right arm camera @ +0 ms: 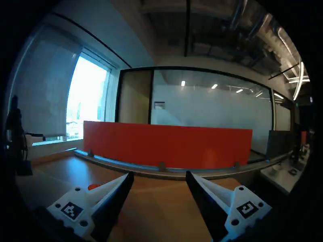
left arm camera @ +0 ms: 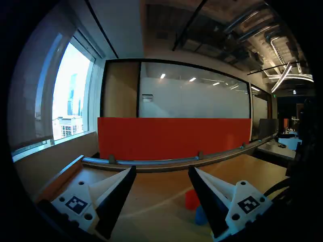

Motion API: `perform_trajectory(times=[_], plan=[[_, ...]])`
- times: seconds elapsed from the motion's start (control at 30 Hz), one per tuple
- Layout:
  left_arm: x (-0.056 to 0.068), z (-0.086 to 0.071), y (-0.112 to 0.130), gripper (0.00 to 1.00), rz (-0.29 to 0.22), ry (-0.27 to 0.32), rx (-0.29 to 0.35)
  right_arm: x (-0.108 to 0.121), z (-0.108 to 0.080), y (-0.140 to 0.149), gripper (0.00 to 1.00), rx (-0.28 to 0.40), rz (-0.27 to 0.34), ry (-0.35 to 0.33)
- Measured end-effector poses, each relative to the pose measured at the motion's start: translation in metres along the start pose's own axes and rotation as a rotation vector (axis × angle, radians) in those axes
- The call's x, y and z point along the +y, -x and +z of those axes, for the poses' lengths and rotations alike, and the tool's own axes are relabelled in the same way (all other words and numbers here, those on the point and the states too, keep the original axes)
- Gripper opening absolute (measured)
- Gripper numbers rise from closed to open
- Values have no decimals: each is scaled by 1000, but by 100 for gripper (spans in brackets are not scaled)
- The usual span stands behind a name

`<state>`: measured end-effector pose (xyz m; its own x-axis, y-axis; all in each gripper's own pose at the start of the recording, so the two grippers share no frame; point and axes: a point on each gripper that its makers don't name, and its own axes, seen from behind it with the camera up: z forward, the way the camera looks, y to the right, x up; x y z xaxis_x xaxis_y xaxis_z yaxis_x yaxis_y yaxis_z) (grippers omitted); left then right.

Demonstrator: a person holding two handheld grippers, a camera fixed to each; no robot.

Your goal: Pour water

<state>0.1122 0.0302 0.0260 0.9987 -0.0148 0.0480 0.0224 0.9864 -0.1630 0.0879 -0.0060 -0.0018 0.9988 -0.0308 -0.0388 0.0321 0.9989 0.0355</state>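
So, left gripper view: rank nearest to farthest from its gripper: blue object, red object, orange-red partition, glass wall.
1. Small blue object, low right.
2. Small red object, just behind it.
3. Long orange-red partition, desk edge.
4. Frosted glass wall, beyond.

Both views look low and level across the table (left arm camera: 161,189) toward an orange divider (right arm camera: 169,143). They share divider, window (left arm camera: 70,101) and glass wall (right arm camera: 210,101).
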Motion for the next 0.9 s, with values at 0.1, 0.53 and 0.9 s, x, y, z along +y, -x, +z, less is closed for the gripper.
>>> perform_trajectory(times=[0.1, 0.53, 0.9], plan=[[7, 3, 5, 96, -10, 42, -25, -2, 0, 3, 99, -12, 5, -20], [46, 10, 9, 96, -22, 263, -57, -62, -6, -2, 99, -20, 5, -310], [79, 9, -3, 96, -8, 438, -20, -110, -17, -8, 99, -36, 49, -541]])
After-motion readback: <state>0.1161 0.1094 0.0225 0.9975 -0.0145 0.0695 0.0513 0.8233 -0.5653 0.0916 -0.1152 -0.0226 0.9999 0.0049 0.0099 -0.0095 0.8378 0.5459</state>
